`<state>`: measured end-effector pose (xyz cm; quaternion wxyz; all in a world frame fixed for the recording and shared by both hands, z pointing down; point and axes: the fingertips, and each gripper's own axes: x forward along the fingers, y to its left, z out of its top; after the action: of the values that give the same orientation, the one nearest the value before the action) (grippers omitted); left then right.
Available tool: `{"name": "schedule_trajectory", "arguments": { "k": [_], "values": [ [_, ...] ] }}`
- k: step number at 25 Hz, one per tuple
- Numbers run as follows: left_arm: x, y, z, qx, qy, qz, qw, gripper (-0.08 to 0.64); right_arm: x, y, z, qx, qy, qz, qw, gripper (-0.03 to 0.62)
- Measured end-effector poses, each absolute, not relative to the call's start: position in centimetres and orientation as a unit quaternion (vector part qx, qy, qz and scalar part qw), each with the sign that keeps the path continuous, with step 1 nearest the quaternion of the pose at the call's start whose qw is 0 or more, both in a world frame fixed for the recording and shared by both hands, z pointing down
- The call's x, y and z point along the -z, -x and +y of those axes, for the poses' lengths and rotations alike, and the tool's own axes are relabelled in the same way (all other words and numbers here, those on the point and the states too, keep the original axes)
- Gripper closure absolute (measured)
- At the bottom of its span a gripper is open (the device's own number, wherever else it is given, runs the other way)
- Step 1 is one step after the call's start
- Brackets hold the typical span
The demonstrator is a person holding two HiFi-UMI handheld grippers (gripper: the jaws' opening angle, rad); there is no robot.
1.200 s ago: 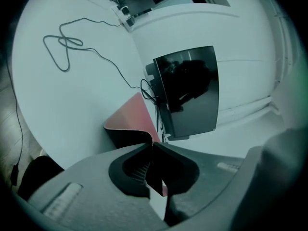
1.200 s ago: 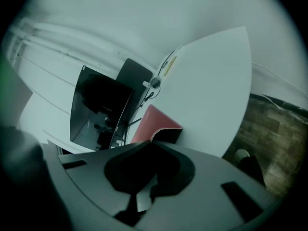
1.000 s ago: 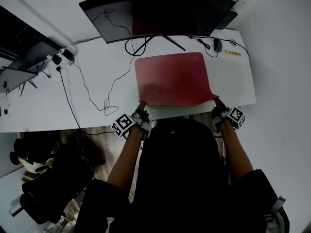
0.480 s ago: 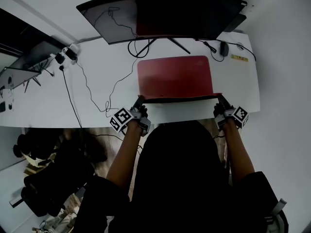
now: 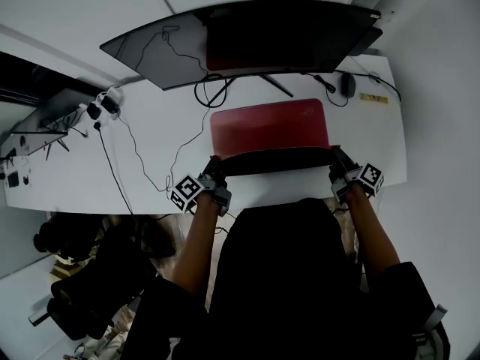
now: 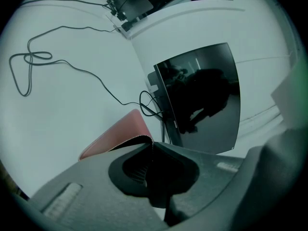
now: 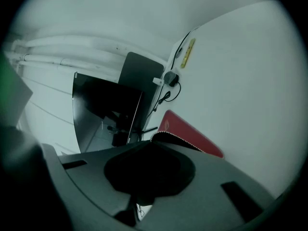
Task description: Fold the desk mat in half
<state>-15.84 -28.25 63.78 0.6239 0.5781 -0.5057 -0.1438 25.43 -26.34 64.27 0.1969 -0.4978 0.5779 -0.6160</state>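
Note:
A red desk mat (image 5: pixel 270 128) lies on the white desk (image 5: pixel 82 163) in front of the monitor. Its near edge is lifted and turned toward the monitor, so the black underside (image 5: pixel 277 160) shows as a dark band. My left gripper (image 5: pixel 214 170) is shut on the near left corner and my right gripper (image 5: pixel 338 159) on the near right corner. The left gripper view shows the mat (image 6: pixel 119 134) curling up into the shut left gripper (image 6: pixel 150 143). In the right gripper view the mat's stitched edge (image 7: pixel 192 137) runs into the shut right gripper (image 7: pixel 153 139).
A wide curved monitor (image 5: pixel 247 40) on a stand rises just behind the mat. Loose black cables (image 5: pixel 142 148) trail over the desk's left half from a power strip (image 5: pixel 105 100). A dark mouse (image 5: pixel 347 85) and a yellow label (image 5: pixel 373 98) sit at the back right.
Both grippers have moved away from the person toward the monitor, carrying the mat's near edge up and over. The black underside now shows, and less red is visible.

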Motion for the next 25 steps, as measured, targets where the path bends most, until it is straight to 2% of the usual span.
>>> {"name": "schedule_trajectory", "arguments": {
  "k": [12,18,25],
  "values": [
    [-64.7,15.8,-32.7,0.141,-0.562,-0.534,0.616,0.528,-66.2,-25.2,-32.4,0.630,0.493,0.568,0.192,0.578],
    [-66.2,16.4,-35.6,0.173,-0.527,-0.541,0.632,0.528,-66.7,-24.7,-36.0,0.635,0.487,0.570,0.185,0.578],
    [-67.4,16.3,-38.7,0.141,-0.537,-0.556,0.618,0.528,-68.6,-24.6,-38.9,0.644,0.490,0.561,0.175,0.578]
  ]
}}
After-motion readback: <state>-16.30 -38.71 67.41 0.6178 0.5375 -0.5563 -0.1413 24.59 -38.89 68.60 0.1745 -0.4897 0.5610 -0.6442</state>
